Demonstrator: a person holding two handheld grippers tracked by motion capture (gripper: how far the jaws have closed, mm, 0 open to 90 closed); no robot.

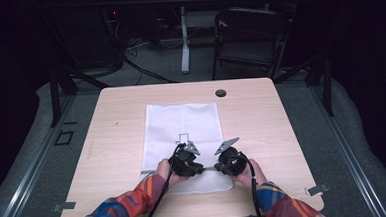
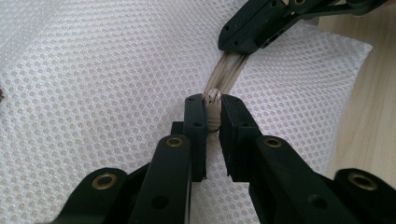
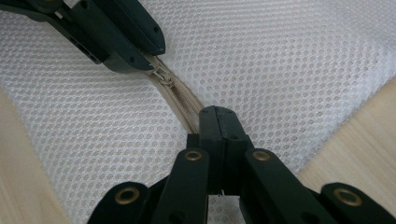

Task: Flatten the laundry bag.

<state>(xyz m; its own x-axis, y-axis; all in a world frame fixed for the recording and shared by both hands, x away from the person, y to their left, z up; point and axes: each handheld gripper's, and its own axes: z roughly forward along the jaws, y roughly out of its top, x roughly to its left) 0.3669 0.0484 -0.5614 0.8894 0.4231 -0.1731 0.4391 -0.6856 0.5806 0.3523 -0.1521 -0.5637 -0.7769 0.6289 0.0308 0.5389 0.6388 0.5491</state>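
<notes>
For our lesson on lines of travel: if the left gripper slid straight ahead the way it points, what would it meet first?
Probably the right gripper. The left gripper is shut on the zip pull of the mesh bag, and the zip runs straight to the other gripper. Depth is unclear.

Mesh bag [image 1: 182, 124] lies flat at mid-table [image 1: 112, 137], its near end toward the person. Zipper [image 2: 229, 72] runs across that near end. Left gripper [image 1: 186, 161] sits on the zipper's left part, right gripper [image 1: 229, 159] just beside it to the right. Chair [image 1: 250, 35] stands behind the table.
</notes>
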